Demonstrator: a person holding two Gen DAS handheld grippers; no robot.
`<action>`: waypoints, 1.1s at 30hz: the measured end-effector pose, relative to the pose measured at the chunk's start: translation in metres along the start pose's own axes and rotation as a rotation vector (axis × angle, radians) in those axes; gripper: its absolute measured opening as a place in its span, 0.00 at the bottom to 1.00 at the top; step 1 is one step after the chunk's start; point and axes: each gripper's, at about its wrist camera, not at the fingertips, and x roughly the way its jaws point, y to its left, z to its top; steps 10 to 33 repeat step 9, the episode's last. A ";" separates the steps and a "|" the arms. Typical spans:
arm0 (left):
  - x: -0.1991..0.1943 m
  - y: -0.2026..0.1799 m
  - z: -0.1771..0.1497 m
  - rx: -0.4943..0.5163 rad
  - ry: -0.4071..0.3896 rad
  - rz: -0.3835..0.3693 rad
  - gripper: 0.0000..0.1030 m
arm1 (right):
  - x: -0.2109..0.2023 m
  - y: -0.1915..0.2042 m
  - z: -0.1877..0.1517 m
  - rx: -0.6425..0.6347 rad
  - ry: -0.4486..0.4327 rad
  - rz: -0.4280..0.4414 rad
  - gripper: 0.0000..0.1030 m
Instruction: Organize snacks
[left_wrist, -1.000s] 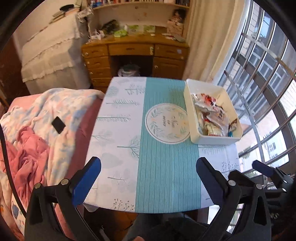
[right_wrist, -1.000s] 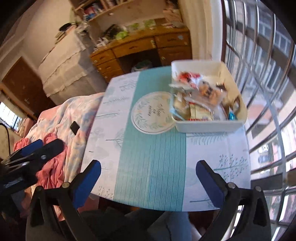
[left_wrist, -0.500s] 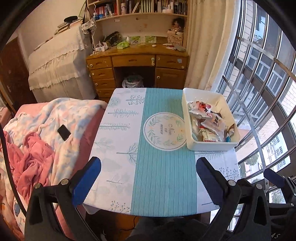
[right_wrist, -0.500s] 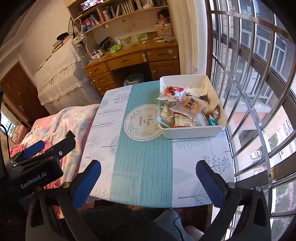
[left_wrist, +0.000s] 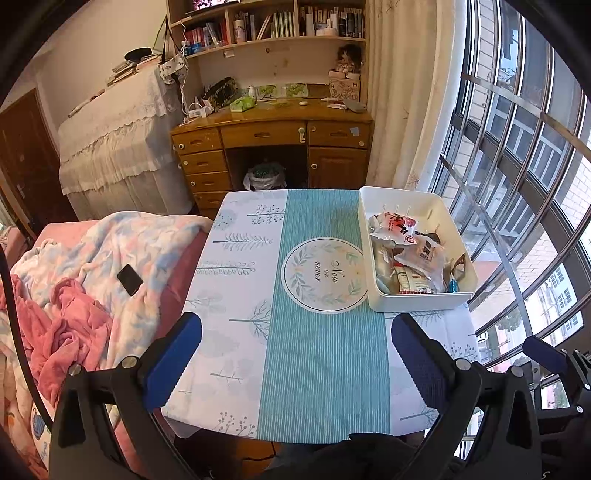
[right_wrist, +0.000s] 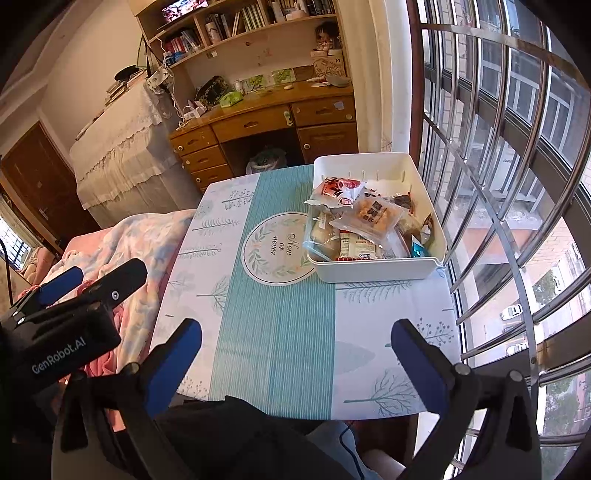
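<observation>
A white plastic bin (left_wrist: 419, 301) (right_wrist: 373, 268) stands on the right side of the small table and holds several wrapped snacks (left_wrist: 406, 254) (right_wrist: 354, 225). A red-and-white packet (right_wrist: 338, 188) lies on top at the far end. My left gripper (left_wrist: 295, 354) hangs open over the table's near edge, nothing between its blue pads. My right gripper (right_wrist: 295, 354) is open too, held near the front of the table, well short of the bin. In the right wrist view the left gripper's body (right_wrist: 70, 295) shows at lower left.
The table wears a teal-and-white cloth (left_wrist: 314, 362) with a round printed emblem (left_wrist: 323, 275). A bed with pink and floral blankets (left_wrist: 92, 280) and a black phone (left_wrist: 130, 279) lies left. A wooden desk (left_wrist: 273, 147) stands behind; a barred window (left_wrist: 517, 184) runs along the right.
Both grippers have drawn back and up from the table, so the table and bin look smaller and more of the desk and shelves shows. Both stay open and empty.
</observation>
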 end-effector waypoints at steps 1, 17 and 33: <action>0.000 0.000 0.000 0.000 0.002 0.003 0.99 | 0.001 0.000 0.000 -0.002 0.001 0.003 1.00; 0.003 -0.001 -0.004 -0.005 0.024 0.003 0.99 | 0.007 -0.002 -0.001 -0.011 0.026 0.022 1.00; 0.003 -0.001 -0.004 -0.005 0.024 0.003 0.99 | 0.007 -0.002 -0.001 -0.011 0.026 0.022 1.00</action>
